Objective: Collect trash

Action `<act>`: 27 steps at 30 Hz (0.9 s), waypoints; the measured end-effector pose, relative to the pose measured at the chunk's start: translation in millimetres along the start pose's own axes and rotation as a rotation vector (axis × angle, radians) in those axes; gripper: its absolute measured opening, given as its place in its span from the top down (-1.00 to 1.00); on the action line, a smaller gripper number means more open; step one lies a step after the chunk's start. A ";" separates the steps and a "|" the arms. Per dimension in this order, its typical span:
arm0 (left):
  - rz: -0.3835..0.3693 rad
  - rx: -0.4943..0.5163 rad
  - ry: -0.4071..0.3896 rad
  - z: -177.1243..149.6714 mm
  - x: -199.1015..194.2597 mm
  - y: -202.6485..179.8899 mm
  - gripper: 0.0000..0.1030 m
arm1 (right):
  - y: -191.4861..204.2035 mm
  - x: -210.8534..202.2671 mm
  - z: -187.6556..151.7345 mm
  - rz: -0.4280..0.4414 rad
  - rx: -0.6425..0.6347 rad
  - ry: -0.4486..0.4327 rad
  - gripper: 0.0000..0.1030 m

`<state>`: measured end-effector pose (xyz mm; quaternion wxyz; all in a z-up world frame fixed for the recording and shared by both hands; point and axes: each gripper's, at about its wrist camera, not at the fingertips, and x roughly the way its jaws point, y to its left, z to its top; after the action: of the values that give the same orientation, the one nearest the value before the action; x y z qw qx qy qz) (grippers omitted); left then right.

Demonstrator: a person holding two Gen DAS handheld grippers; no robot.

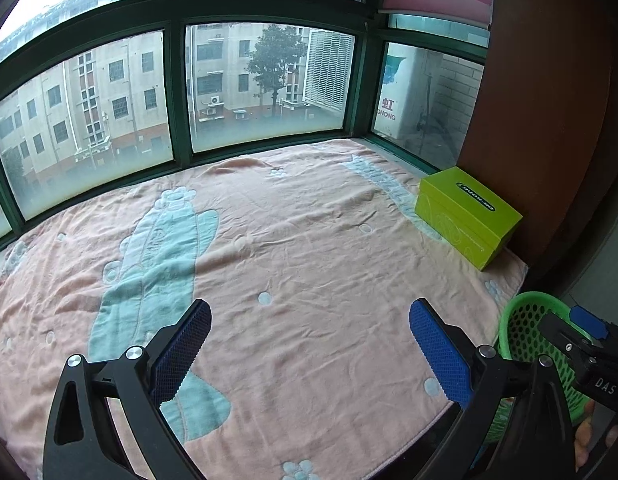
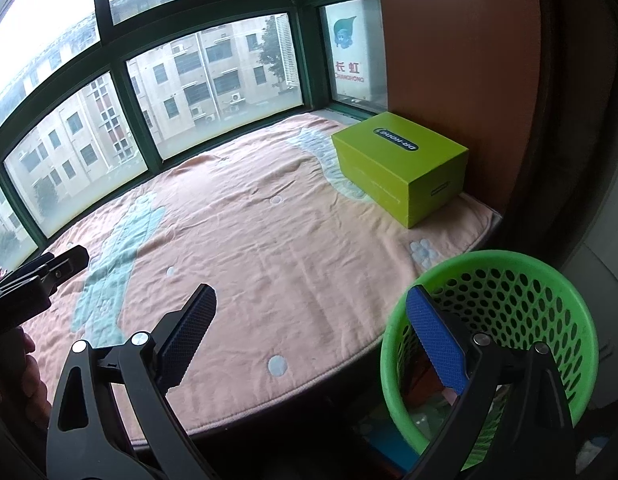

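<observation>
My left gripper (image 1: 309, 348) is open over the near part of a pink blanket (image 1: 309, 240) with pale blue cactus shapes, and nothing is between its blue pads. My right gripper (image 2: 313, 332) is open too, empty, at the blanket's right front corner. Its right finger (image 2: 433, 344) overlaps the rim of a green mesh basket (image 2: 581, 320) that stands just off the blanket's edge. The same basket (image 1: 525, 320) shows at the lower right of the left wrist view. I see no loose trash on the blanket (image 2: 269, 240). Pale things at the basket's bottom are too unclear to name.
A lime-green cardboard box (image 1: 465, 216) (image 2: 401, 164) sits at the blanket's far right corner against a brown wall (image 2: 449, 60). Green-framed windows (image 1: 177, 92) ring the far side. The left gripper's body (image 2: 41, 276) shows at the left edge of the right wrist view.
</observation>
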<state>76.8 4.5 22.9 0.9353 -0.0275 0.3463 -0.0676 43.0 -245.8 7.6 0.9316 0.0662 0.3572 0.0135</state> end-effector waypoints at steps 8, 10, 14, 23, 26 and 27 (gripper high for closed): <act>0.011 -0.028 -0.009 -2.3 -1.3 8.0 -0.87 | 1.1 0.8 -1.6 0.007 0.003 0.003 -0.84; 0.019 -0.031 -0.003 -3.5 0.1 9.3 -0.86 | 1.8 1.0 -2.0 0.009 0.004 0.002 -0.85; 0.017 -0.040 0.011 -5.9 2.3 11.5 -0.87 | 3.0 2.1 -2.6 0.011 0.004 0.005 -0.85; 0.003 -0.025 0.023 -8.5 1.1 10.5 -0.87 | 7.0 4.6 -4.9 0.019 0.005 0.009 -0.86; 0.001 -0.024 0.027 -9.1 1.6 9.3 -0.87 | 8.4 5.3 -6.0 0.022 0.006 0.011 -0.87; 0.001 -0.025 0.028 -9.2 1.9 9.1 -0.87 | 8.3 5.2 -6.1 0.020 0.006 0.010 -0.87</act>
<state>73.2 13.1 13.7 0.9300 -0.0380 0.3602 -0.0629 43.0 -236.4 0.8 0.9294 0.0725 0.3612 0.0222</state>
